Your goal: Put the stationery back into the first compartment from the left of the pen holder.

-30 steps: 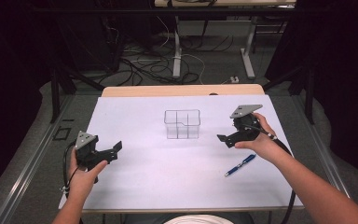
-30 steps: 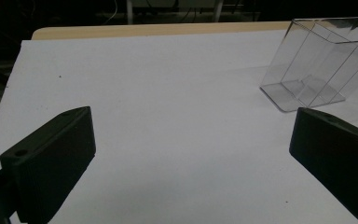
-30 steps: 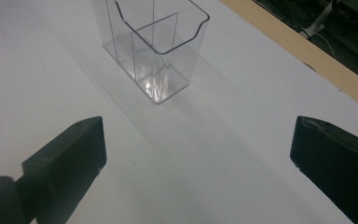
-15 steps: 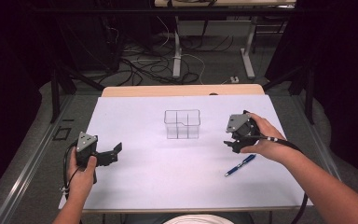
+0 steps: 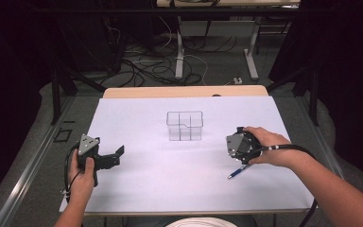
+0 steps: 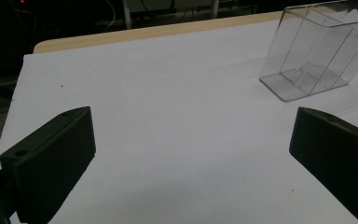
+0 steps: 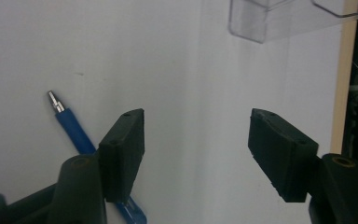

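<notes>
High view: right tongs [image 5: 236, 150] dropped toward the pen [image 5: 238, 170], lower right, jaws closing, half-open, nothing gripped yet. Left tongs [image 5: 115, 155] wide open, empty.

A clear plastic organiser [image 5: 185, 125] with upright dividers stands alone near the middle of a white sheet [image 5: 170, 179] spread over a wooden table [image 5: 184, 91], whose bare light-brown edge runs along the far side. Beyond that edge, tangled dark and white cables [image 5: 146, 66] lie on the grey floor among pale desk legs [image 5: 179, 52], with a small white plug block [image 5: 237, 81] resting near one leg.
</notes>
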Available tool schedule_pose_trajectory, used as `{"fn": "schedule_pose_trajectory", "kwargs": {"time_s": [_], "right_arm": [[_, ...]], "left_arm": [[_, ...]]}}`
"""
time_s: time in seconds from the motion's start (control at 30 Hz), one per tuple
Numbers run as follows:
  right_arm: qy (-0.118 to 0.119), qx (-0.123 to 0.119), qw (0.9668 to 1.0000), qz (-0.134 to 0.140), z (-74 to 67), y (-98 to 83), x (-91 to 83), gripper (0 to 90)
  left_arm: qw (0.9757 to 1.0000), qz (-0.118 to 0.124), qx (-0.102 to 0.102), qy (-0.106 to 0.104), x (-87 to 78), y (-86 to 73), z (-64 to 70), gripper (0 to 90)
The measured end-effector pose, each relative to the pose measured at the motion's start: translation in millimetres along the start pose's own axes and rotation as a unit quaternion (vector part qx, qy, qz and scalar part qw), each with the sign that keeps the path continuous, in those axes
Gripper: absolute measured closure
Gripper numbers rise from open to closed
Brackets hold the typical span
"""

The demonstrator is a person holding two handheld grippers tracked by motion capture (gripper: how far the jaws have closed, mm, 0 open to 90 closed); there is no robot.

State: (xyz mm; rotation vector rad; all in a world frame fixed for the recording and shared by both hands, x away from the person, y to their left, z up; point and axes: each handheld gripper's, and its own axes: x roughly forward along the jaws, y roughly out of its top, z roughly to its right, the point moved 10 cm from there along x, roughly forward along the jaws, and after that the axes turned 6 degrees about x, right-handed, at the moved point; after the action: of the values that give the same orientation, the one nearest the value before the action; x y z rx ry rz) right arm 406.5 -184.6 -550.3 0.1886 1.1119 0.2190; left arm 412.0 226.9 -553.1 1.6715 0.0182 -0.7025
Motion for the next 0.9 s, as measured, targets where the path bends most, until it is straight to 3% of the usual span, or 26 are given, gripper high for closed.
{"fn": "schedule_pose_trajectory", "kwargs": {"time_s": [0.03, 0.07, 0.1, 0.2, 0.27, 0.43, 0.53, 0.6, 0.67, 0.7, 0.77, 0.8, 0.83, 0.9], "right_arm": [[0.004, -0.007, 1.0, -0.003, -2.9, -1.3, 1.4, 38.3], [0.019, -0.018, 0.9994, -0.024, -6.6, -5.1, 0.5, 39.0], [0.016, -0.028, 0.9991, -0.027, -7.7, -6.4, 2.0, 39.8], [0.006, -0.051, 0.9986, -0.012, -9.9, -6.0, 7.4, 40.2], [0.017, -0.063, 0.9975, -0.025, -12.1, -8.6, 6.4, 40.9], [0.027, -0.084, 0.9958, -0.028, -17.4, -10.1, 6.2, 42.9], [0.045, -0.085, 0.9947, -0.037, -22.9, -13.6, 8.7, 46.7], [0.038, -0.086, 0.9952, -0.025, -24.7, -14.2, 13.2, 49.4], [0.065, -0.084, 0.9924, -0.063, -30.2, -22.1, 10.6, 52.6], [0.072, -0.087, 0.9912, -0.069, -31.9, -23.7, 10.7, 54.8], [0.057, -0.088, 0.9938, -0.036, -33.5, -20.0, 16.7, 57.4], [0.074, -0.09, 0.9916, -0.056, -36.0, -23.1, 14.1, 58.5], [0.076, -0.089, 0.9917, -0.052, -38.0, -22.8, 15.3, 59.3], [0.098, -0.097, 0.9877, -0.074, -41.0, -25.6, 13.4, 60.8]], "left_arm": [[1.0, 0.0, 0.0, 0.0, -0.3, 0.1, -0.3, 0.2], [1.0, 0.001, -0.001, 0.0, -0.5, 0.3, -0.3, 0.2], [1.0, 0.002, -0.001, 0.0, -0.7, 0.5, -0.4, 0.2], [1.0, 0.002, 0.0, -0.001, -0.6, 0.3, 0.0, 0.2], [1.0, 0.001, 0.001, -0.002, -0.4, 0.0, 0.5, 0.3], [1.0, 0.0, 0.003, -0.003, 0.1, -0.6, 1.0, 0.2], [1.0, 0.0, 0.003, -0.003, -0.1, -0.6, 1.0, 0.2], [1.0, 0.001, 0.002, -0.004, -0.5, -0.1, 1.1, 0.2], [1.0, 0.002, 0.003, -0.003, -0.8, 0.1, 0.8, 0.2], [1.0, 0.001, 0.002, -0.003, -1.0, 0.1, 0.9, 0.3], [1.0, 0.001, 0.003, -0.004, -0.9, -0.1, 0.8, 0.2], [1.0, 0.0, 0.002, -0.004, -0.8, -0.4, 1.2, 0.2], [1.0, 0.0, 0.003, -0.005, -0.7, -0.5, 1.2, 0.2], [1.0, 0.0, 0.002, -0.005, -0.4, -0.6, 1.7, 0.3]]}}
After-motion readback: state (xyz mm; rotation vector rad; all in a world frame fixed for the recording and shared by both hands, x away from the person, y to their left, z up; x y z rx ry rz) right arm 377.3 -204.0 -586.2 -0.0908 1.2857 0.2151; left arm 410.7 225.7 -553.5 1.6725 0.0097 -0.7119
